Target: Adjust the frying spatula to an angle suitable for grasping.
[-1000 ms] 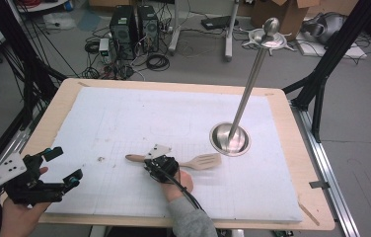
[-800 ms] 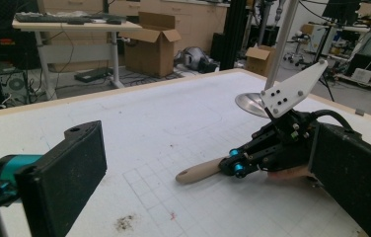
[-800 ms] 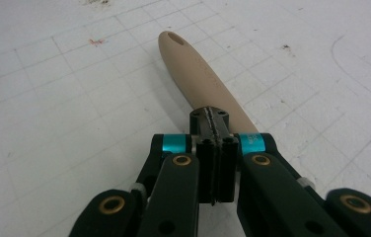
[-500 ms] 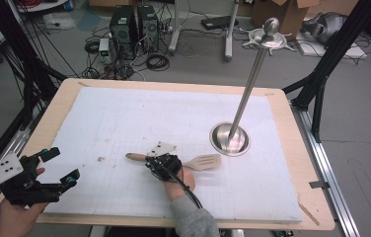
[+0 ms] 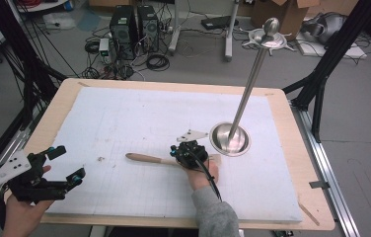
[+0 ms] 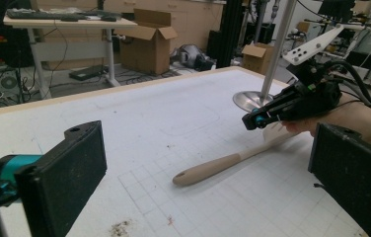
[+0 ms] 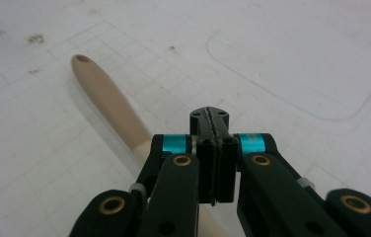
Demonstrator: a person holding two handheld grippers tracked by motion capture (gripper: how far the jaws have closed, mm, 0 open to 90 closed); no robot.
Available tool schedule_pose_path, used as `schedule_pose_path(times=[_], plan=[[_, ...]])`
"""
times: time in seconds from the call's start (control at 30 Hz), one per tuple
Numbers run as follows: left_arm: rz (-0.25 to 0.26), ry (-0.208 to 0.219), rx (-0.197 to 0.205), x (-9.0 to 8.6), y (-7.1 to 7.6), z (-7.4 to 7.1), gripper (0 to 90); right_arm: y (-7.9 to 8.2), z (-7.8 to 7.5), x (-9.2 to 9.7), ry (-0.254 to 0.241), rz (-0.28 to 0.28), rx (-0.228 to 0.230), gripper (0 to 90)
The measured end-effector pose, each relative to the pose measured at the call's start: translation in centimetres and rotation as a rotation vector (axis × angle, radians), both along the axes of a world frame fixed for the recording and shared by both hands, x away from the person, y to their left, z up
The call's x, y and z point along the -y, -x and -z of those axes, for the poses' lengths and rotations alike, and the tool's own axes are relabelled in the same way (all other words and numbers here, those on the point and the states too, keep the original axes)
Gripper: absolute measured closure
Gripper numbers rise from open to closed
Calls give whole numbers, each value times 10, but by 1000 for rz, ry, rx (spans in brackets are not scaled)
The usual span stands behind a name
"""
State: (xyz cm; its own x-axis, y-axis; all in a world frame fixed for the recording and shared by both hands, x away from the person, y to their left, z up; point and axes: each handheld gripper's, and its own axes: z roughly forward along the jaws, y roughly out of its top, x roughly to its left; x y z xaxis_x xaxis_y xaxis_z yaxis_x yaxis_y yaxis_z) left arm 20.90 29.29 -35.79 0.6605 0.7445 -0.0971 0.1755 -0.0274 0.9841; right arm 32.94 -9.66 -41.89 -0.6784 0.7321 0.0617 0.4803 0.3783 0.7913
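Your right gripper [image 5: 189, 149] hovers over the wooden spatula [image 5: 146, 158], its jaws pressed flat together with nothing between them. The right gripper view makes that plain: the two pads meet along a thin seam, and the spatula's handle [image 7: 105, 98] runs out from underneath them, up and to the left, lying free on the white mat [image 7: 292, 54]. So the pick-up looks not yet begun; you are lining up over the tool, by my reading.

Your left gripper [image 5: 40, 173] waits well off to the side, jaws wide apart and empty, pointed toward the spatula.

The next move calls for spreading the right jaws before you lower them, then settling one pad on each side of the handle, near where it passes below the gripper. Come down square to the handle, or it may roll away as the pads close.

The left gripper view gives you what the other views cannot: the spatula [image 6: 223, 165] from the side, flat on the mat, with its slotted head tucked under your right gripper [image 6: 257, 120] and the gap between tool and gripper visible. The high view alone places everything: the steel stand [image 5: 230, 138] sits just beyond your right gripper, its pole leaning up and away, close enough to mind when you lift.
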Motion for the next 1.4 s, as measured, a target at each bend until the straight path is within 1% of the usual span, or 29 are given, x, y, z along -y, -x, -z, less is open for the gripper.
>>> schedule_pose_path(times=[0.1, 0.3, 0.43, 0.6, 0.67, 0.7, 0.83, 1.0, 1.13, 1.4], plan=[[1, 0, 0, 0, 0, 0, 18, -2, 3, 1, 31, 7, -18, 900], [1, 5, 4, -1, 1, -1, 18, -3, 10, -4, 120, 23, -39, 900], [-2, 7, 3, -2, 0, 0, 18, -3, 12, -5, 141, 35, -51, 900], [2, 4, -2, 0, 0, 1, 18, -2, 20, -4, 169, 27, -68, 900], [2, 2, -2, 0, -1, 1, 18, -1, 22, -1, 152, 28, -67, 900], [3, 1, -2, 0, -1, 1, 18, 0, 21, -1, 152, 31, -72, 900], [6, 5, -3, 1, -3, 1, 18, 4, 22, 2, 150, 22, -66, 900], [19, 7, -7, 4, -7, 2, 18, 8, 23, 9, 107, 22, -65, 900], [32, 8, -8, 8, -11, 2, 18, 13, 25, 13, 98, 14, -46, 900], [58, 5, -9, 16, -19, 2, 18, 25, 26, 27, 84, 36, -43, 900]])
